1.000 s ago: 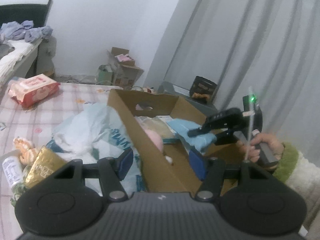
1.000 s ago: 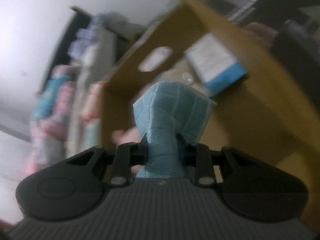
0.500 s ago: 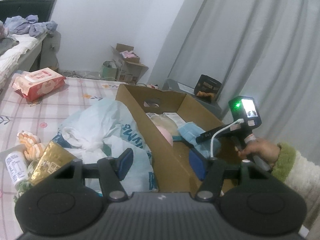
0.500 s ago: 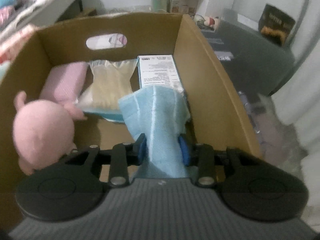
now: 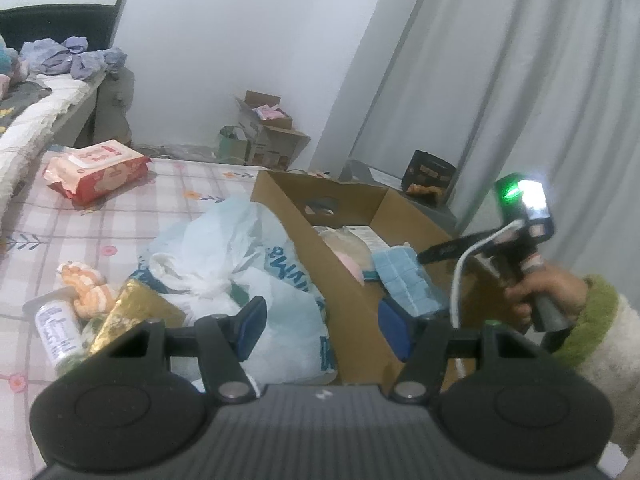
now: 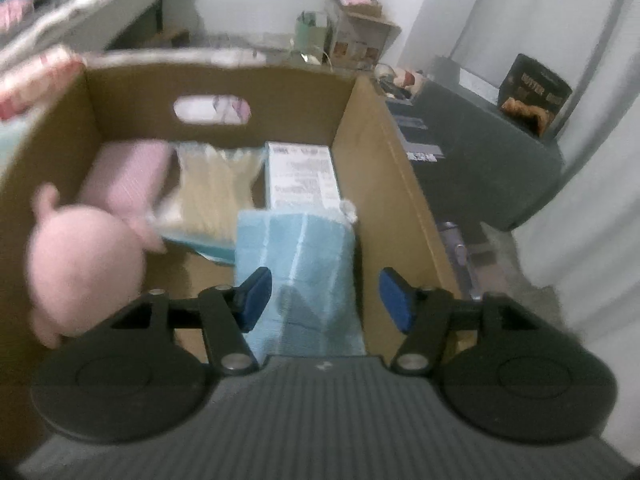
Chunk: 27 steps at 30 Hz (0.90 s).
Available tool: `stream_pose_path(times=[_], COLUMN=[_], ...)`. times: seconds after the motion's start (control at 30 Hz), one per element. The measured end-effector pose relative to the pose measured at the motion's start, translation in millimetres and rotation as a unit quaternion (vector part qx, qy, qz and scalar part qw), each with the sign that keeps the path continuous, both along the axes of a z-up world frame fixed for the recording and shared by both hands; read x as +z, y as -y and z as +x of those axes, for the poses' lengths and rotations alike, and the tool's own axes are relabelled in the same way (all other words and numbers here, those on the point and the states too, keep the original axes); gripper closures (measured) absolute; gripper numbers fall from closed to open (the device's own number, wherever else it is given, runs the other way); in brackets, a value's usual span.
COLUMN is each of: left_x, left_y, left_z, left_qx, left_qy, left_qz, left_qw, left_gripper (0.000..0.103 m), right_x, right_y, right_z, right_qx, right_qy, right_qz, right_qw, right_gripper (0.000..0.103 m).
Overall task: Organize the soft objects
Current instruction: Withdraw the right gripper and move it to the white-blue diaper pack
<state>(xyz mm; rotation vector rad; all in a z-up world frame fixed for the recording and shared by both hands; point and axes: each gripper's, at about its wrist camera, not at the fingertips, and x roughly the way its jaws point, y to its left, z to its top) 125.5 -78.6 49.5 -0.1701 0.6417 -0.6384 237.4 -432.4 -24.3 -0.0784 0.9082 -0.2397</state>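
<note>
bed surface: pink plaid sheet (image 5: 172, 196), fills the 9 o'clock half of the left wrist view
cardboard box: open-top box (image 6: 384, 168) with an oval handle cutout in its far wall at 12 o'clock, sits on the sheet; soft items inside
plastic bag: crumpled white-blue bag (image 5: 224, 248), touching the box's outer wall on its 9 o'clock side
pink plush: round pink plush toy (image 6: 80, 268), inside box at 9 o'clock, blurred
blue cloth: light blue quilted cloth (image 6: 300, 256), lies inside the box along its 3 o'clock wall, near end between the right gripper's pads, neither pad pressing on it
beige packet: clear packet with beige contents (image 6: 216, 192), mid box, touching the blue cloth's far edge
pink block: pink rectangular soft item (image 6: 128, 172), far 10 o'clock corner of box
white carton: printed white carton (image 6: 302, 176), far 1 o'clock corner, just beyond the cloth
wipes pack: red-pink pack (image 5: 96, 168), on sheet at 10 o'clock, well apart from box
right gripper: over the box (image 6: 324, 300), pointing down into it; jaws apart and just been opening, cloth let go
left gripper: jaws apart (image 5: 324, 320), nothing between them, straddling the box's near wall
right hand: (image 5: 548, 292) green-cuffed sleeve, holds the handle at 3 o'clock
orange plush: small orange-white toy (image 5: 84, 284), at 8 o'clock beside gold bag (image 5: 132, 312)
bottle: small white bottle (image 5: 58, 330), at 8 o'clock, lying on sheet
</note>
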Motion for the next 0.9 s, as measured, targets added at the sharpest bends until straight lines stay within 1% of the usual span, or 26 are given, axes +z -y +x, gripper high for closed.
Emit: stream_pose_path(times=[0.13,0.23,0.3,0.4,0.5,0.53,0.6,0.7,0.8,0.9], left_x=[-1.9,-4.0,-6.0,-11.2,-18.7,-21.6,-29.1,-40.8,-50.5,-61.8], left_y=[-9.3,-19.4,-26.8,-37.1,-47.7,-51.4,-55.5,-55.6,-51.9,-49.2], left_z=[-5.9,-12.5,-18.8,-26.4,-32.1,-33.4,-35.7,-42.0,-47.5,-49.2], left_qx=[0.015,0.026,0.036,0.053,0.07,0.073,0.076,0.067,0.034,0.002], left_qy=[-0.007,-0.014,-0.015,-0.025,-0.041,-0.047,-0.064,-0.078,-0.094,-0.115], left_qz=[0.01,0.016,0.025,0.041,0.055,0.055,0.059,0.071,0.068,0.057], left_qw=[0.9998,0.9994,0.9989,0.9975,0.9952,0.9947,0.9933,0.9922,0.9927,0.9917], left_gripper=[0.039,0.039,0.039,0.039,0.039,0.039,0.039,0.039,0.039,0.039], right_x=[30.6,52.3,65.5,78.0,82.0,81.6,79.6,72.6,60.9,43.4], right_y=[-2.1,-11.8,-22.6,-44.2,-72.4,-84.3,-110.7,-152.5,-192.2,-226.6], right_z=[-20.0,-35.9,-44.8,-55.0,-59.0,-59.5,-59.5,-55.5,-50.6,-44.0], right_qx=[0.006,0.019,0.038,0.079,0.124,0.141,0.173,0.219,0.246,0.258], right_qy=[0.041,0.071,0.084,0.088,0.069,0.06,0.037,-0.005,-0.05,-0.095], right_qz=[0.067,0.109,0.149,0.226,0.298,0.322,0.351,0.374,0.381,0.386], right_qw=[0.997,0.991,0.984,0.967,0.944,0.934,0.919,0.901,0.89,0.88], right_gripper=[0.042,0.042,0.041,0.042,0.042,0.042,0.042,0.042,0.042,0.043])
